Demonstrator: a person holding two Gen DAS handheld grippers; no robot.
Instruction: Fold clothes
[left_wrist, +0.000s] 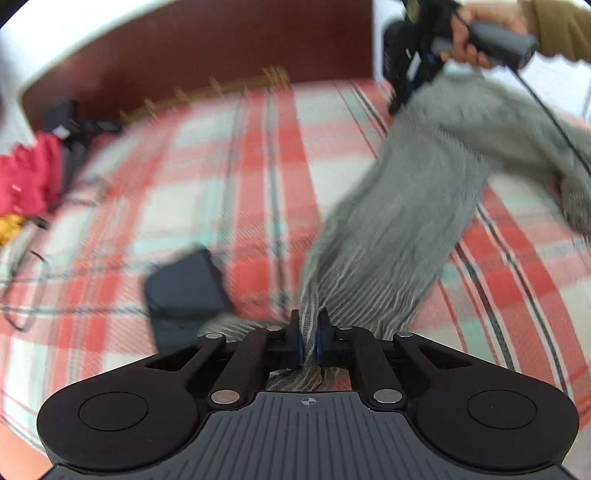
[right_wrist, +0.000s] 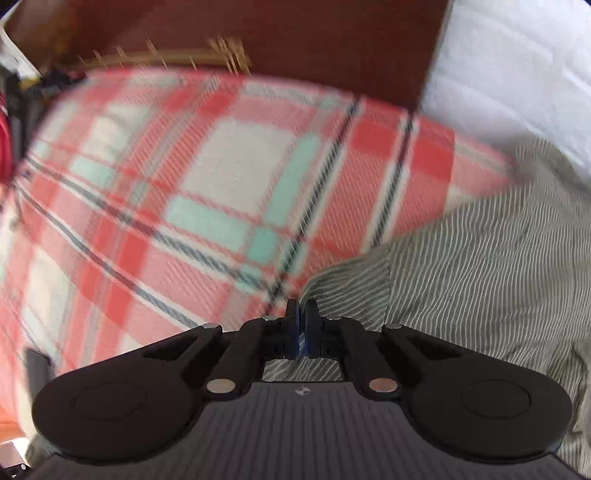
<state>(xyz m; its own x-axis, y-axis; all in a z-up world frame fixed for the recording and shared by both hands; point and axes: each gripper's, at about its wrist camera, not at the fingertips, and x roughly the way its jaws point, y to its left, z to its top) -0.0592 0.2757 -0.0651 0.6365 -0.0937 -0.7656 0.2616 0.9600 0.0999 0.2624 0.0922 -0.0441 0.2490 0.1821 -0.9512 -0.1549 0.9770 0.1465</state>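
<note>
A grey striped garment (left_wrist: 413, 206) hangs stretched between both grippers above the plaid bed cover (left_wrist: 229, 177). In the left wrist view my left gripper (left_wrist: 309, 326) is shut on a bunched corner of it, and the cloth runs up and right to my right gripper (left_wrist: 400, 99). A hand (left_wrist: 469, 40) in an olive sleeve holds that gripper. In the right wrist view my right gripper (right_wrist: 302, 314) is shut on an edge of the garment (right_wrist: 480, 280), which spreads away to the right over the bed cover (right_wrist: 207, 206). Both views are blurred.
A black box (left_wrist: 184, 291) lies on the cover just left of my left gripper. Red clothing (left_wrist: 26, 177) and a yellow piece (left_wrist: 9, 227) sit at the left edge beside black gear (left_wrist: 74, 125) and thin cables. A brown headboard (left_wrist: 207, 48) backs the bed.
</note>
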